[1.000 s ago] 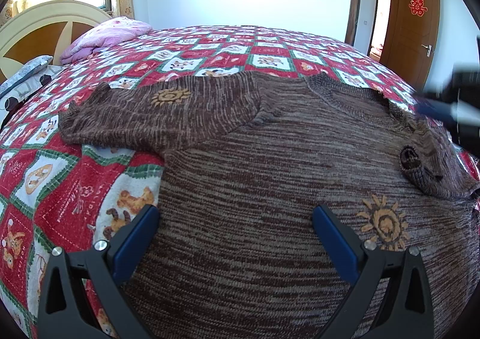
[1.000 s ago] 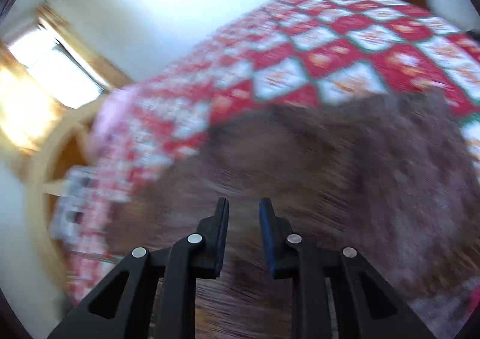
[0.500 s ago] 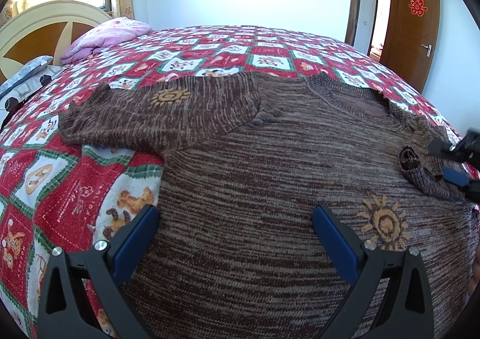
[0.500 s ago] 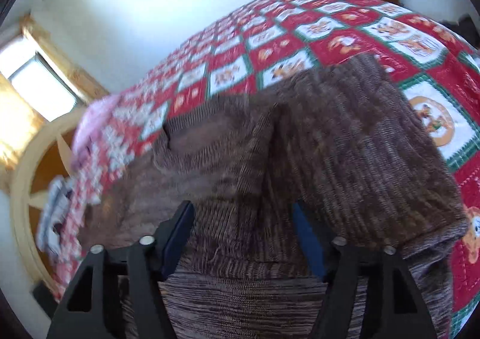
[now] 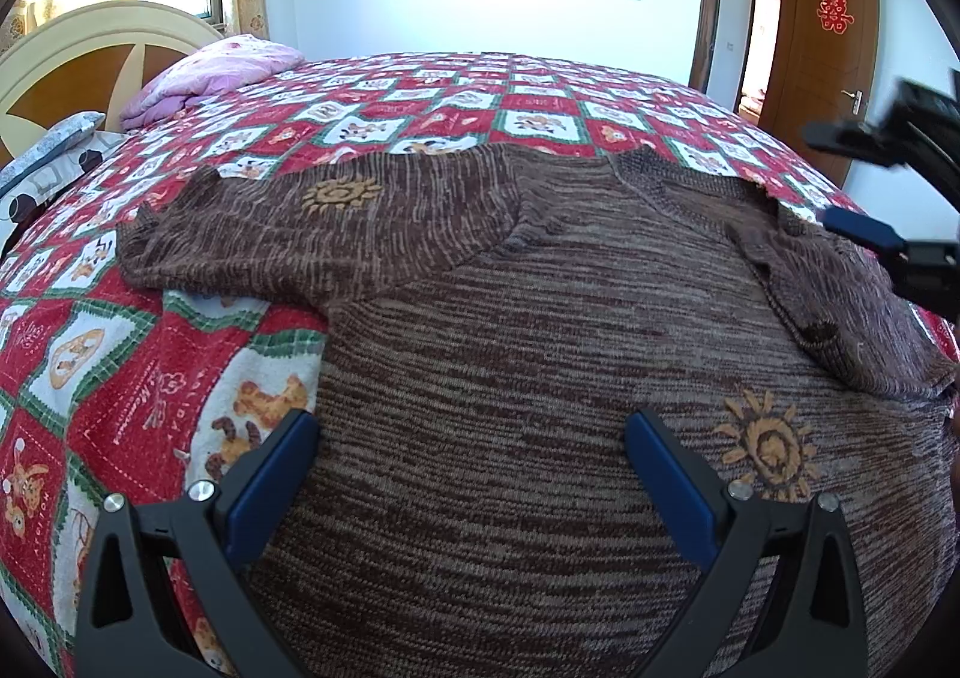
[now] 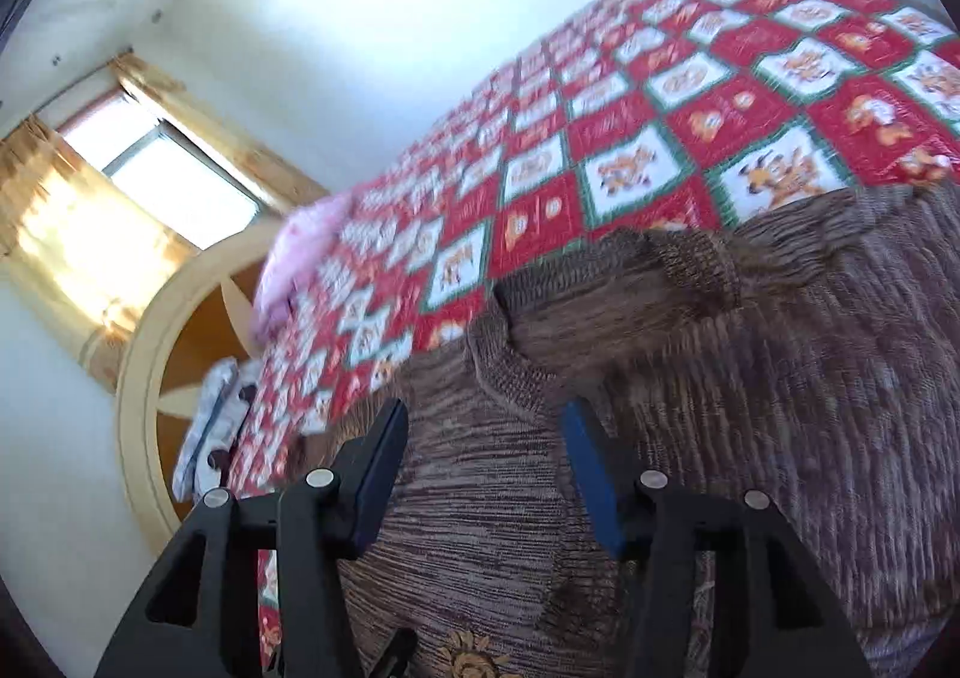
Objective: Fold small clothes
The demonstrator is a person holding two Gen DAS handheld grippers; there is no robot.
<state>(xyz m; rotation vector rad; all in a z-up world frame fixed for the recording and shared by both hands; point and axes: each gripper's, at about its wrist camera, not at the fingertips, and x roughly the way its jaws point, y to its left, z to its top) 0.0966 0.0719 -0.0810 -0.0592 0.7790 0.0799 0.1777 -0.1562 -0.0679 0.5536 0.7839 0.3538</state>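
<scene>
From the left wrist I saw the brown knitted sweater with sun patterns [image 5: 540, 378] lying flat on the red checked quilt [image 5: 120, 378]; one sleeve was folded over its body. My left gripper [image 5: 471, 474] stood wide apart above it, holding nothing.

From the right wrist, my right gripper [image 6: 480, 462] had its jaws apart, empty, above the sweater's ribbed collar [image 6: 510, 372].

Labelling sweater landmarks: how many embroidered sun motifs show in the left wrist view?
2. One sun motif sits on the spread-out sleeve at far left; the other sun motif is on the sweater body, near right. More may hide under the folded-over sleeve.
</scene>
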